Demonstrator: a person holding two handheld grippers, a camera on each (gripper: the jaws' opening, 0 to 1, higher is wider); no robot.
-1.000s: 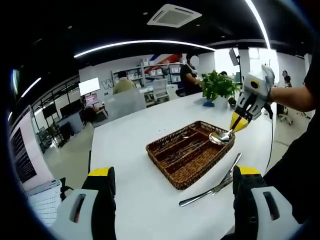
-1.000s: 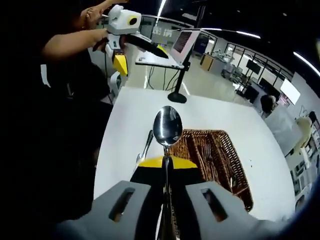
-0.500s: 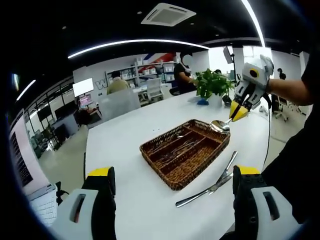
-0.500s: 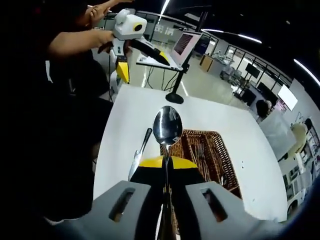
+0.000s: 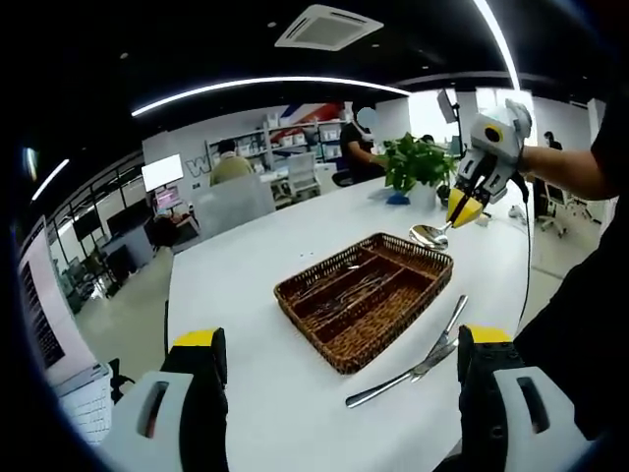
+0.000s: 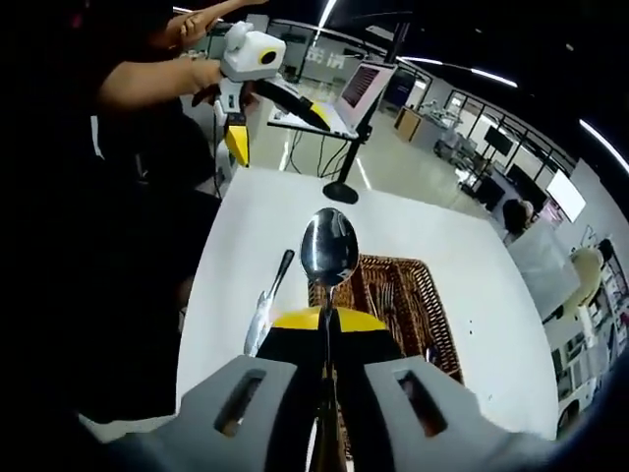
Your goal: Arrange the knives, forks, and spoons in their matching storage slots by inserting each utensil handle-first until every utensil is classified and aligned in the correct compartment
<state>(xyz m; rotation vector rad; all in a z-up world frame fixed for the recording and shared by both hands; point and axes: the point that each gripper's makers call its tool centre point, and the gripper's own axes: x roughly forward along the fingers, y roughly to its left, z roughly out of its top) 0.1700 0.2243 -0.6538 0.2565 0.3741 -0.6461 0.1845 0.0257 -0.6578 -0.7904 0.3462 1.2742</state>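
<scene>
White table (image 5: 246, 295), spoon (image 6: 329, 251) pinched between right jaws

Ceiling light strips (image 5: 265, 87) are glowing overhead, arcing from ten toward two o'clock. The white table (image 5: 246, 295) is reflecting evenly, shadows staying faint. Fisheye bending is warping the edges; the spoon bowl (image 6: 329, 248) is catching glare.

On the table (image 5: 246, 246) a basket (image 5: 366, 298) sits, a knife (image 5: 413, 365) beside it, a plant (image 5: 418, 167) behind.
</scene>
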